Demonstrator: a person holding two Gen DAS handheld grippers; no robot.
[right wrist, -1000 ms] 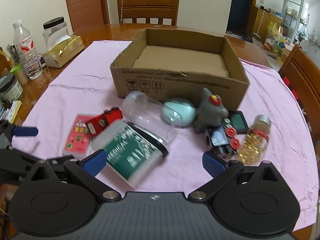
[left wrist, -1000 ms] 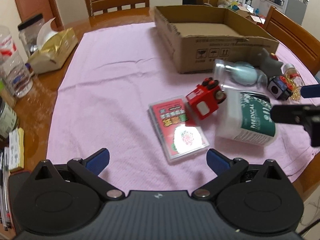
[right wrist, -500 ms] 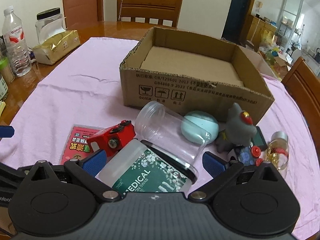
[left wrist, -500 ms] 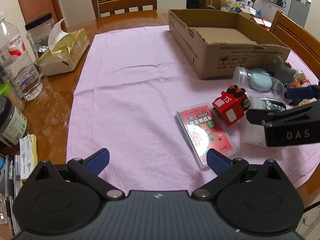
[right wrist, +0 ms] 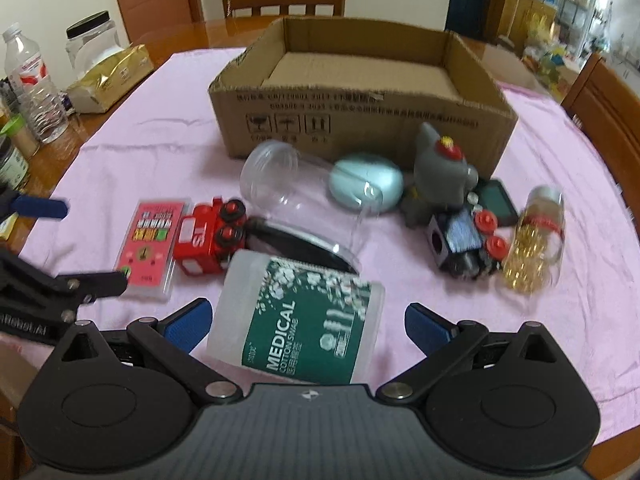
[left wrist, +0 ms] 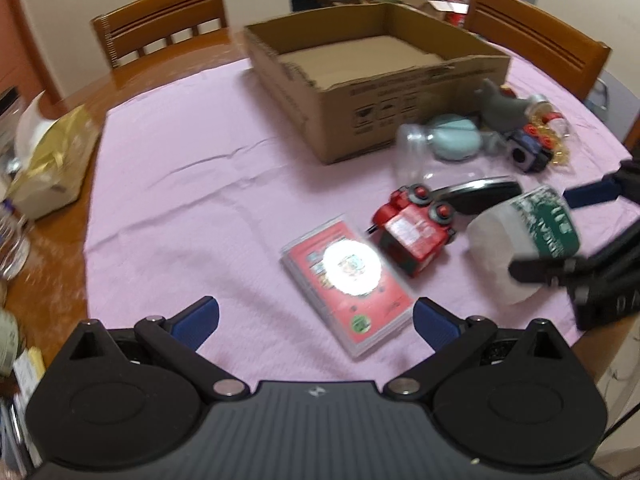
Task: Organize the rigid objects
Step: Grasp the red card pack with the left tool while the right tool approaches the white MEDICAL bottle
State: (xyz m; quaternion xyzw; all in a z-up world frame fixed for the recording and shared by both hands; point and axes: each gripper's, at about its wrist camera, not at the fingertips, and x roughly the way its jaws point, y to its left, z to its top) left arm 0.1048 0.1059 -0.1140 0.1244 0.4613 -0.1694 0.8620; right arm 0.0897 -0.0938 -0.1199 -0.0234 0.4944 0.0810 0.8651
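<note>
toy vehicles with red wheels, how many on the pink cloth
2. The red toy truck lies between the red card pack and the cotton swab tub. The dark toy vehicle sits beside the grey figure. Others may be hidden.

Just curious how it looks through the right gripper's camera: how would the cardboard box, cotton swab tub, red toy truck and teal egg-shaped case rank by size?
1. cardboard box
2. cotton swab tub, though nearness inflates it
3. red toy truck and teal egg-shaped case, too alike to rank
</note>
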